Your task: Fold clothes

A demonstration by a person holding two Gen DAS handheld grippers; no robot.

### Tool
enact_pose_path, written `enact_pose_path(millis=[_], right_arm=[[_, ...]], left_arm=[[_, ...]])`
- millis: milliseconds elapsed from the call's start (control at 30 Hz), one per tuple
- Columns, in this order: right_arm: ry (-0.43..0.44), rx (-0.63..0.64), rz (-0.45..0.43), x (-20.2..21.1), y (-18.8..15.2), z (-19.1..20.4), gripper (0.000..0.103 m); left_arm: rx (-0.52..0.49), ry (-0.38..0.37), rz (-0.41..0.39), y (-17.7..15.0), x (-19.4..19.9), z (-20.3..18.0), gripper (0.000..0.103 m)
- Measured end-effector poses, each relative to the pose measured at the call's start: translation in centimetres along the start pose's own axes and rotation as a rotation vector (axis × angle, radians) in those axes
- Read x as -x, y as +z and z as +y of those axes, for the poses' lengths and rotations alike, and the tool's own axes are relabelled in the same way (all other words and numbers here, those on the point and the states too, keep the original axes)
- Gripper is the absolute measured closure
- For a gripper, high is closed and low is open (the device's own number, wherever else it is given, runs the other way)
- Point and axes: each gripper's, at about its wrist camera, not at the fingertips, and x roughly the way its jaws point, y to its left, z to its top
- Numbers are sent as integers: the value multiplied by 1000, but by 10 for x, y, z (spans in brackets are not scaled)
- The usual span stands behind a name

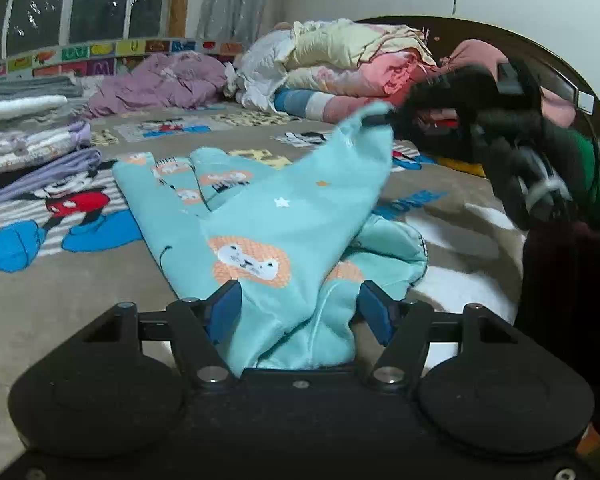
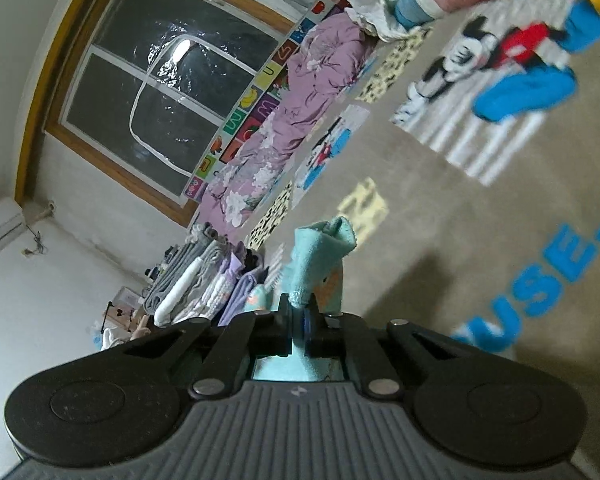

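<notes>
Bed covered by grey-brown cartoon-mouse blanket [image 1: 80,280]. Lying directly on it: teal lion-print garment [image 1: 260,232], folded clothes stack [image 1: 32,140], crumpled purple bedding [image 1: 160,80], piled quilts [image 1: 340,64].

Right gripper [image 1: 374,120] motion-blurred in left wrist view; teal garment [image 1: 284,220] lower edge hidden behind left gripper [image 1: 300,312] body.

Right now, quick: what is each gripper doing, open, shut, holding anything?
Left gripper: open, teal lion-print garment bunched between its fingers.
Right gripper: shut on the garment's edge, lifting it.
</notes>
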Motion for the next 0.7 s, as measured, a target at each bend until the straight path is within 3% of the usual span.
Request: enact_pose_path(millis=[133, 267, 700], right_arm=[[-16, 3, 7, -10, 13, 29, 96], [-30, 24, 25, -30, 20, 59, 96], [-99, 258, 126, -120, 16, 158, 96]], left_arm=[[8, -53, 2, -5, 1, -1, 37], [0, -53, 30, -12, -4, -2, 36], [202, -160, 6, -14, 1, 26, 35]])
